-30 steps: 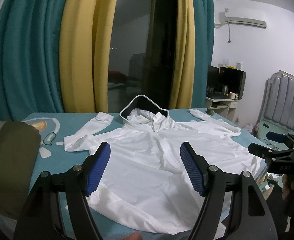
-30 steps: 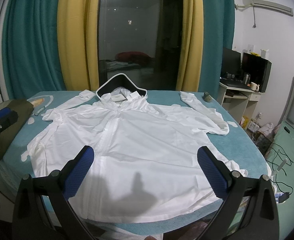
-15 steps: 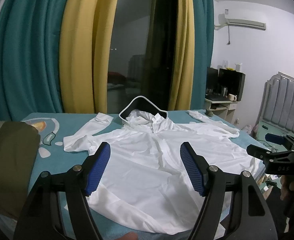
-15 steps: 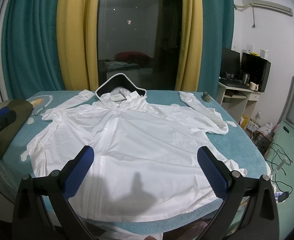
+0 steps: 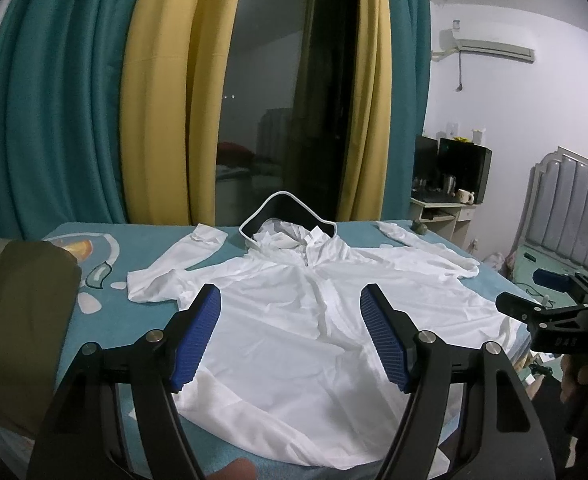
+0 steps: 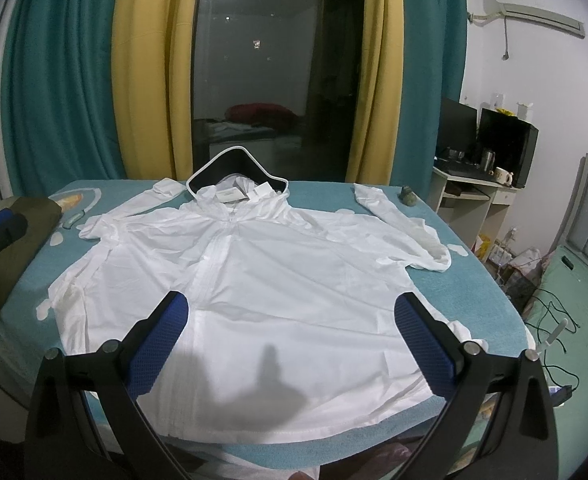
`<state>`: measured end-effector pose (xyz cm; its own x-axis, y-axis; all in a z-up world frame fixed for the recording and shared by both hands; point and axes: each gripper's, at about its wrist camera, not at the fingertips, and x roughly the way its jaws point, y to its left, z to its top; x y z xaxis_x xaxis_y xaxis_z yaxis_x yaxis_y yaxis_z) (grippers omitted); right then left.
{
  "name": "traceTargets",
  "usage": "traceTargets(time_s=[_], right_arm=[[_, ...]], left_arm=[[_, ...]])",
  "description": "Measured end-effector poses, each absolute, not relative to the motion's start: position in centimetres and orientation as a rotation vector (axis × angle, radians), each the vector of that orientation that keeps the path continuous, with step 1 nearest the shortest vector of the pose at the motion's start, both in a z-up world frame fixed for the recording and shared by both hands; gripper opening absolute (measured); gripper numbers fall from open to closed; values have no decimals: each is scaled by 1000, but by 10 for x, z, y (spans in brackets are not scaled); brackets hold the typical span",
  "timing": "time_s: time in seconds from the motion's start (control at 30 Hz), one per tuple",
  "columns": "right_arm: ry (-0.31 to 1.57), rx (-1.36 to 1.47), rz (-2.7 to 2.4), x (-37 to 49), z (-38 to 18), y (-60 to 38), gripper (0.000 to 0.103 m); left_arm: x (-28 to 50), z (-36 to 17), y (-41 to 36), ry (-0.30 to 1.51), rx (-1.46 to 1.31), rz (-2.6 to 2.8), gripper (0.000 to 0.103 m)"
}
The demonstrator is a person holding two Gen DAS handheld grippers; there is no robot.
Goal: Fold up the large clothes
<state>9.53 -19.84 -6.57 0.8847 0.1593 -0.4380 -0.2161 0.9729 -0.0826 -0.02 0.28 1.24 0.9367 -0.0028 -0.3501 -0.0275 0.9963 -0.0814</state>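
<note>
Evidently, no fold is begun — the white hooded jacket [image 6: 253, 300] is spread flat on the teal table [image 6: 466, 280], hood at twelve o'clock. Left gripper [image 5: 289, 336] and right gripper [image 6: 291, 340] are held agape, empty — every fold remains.

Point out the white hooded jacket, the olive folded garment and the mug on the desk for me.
white hooded jacket [image 6: 277, 280]: right wrist view, on its chest panel.
olive folded garment [image 5: 17, 320]: left wrist view, on its top face.
mug [image 6: 502, 176]: right wrist view, on its body.
</note>
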Motion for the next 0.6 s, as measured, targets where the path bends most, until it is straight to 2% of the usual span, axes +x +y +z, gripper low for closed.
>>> traceTargets(time_s=[0.6], right_arm=[[444, -131, 200, 94, -65, -198, 102]], left_arm=[[1, 14, 7, 354, -111, 13, 75]])
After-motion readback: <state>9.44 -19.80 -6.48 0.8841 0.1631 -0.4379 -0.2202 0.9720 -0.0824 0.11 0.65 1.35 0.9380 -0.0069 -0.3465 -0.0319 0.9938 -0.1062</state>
